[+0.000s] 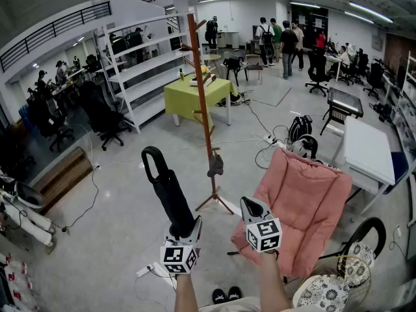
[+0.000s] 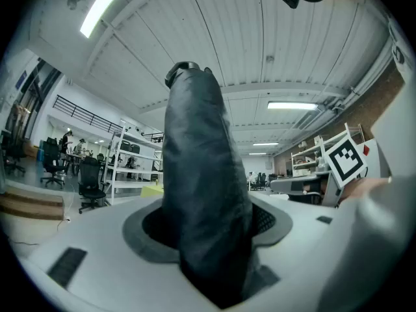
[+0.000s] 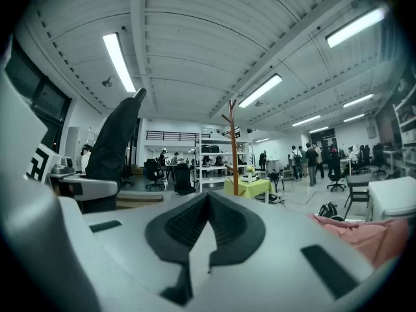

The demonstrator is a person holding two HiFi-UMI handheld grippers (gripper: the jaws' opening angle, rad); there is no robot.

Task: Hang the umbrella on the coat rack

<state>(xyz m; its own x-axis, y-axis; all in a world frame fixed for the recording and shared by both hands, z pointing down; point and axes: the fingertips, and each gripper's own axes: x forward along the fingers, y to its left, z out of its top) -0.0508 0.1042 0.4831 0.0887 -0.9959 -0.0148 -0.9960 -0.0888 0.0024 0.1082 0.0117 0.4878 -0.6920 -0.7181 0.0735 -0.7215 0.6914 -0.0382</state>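
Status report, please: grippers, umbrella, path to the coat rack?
Left gripper shut on umbrella, upright. Right gripper shut, empty. Coat rack ahead, no obstacle seen.

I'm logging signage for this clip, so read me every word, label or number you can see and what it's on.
No words or numbers can be read in any view.
Left gripper: its cube bears black-and-white square markers only, no letters.
Right gripper: the same.
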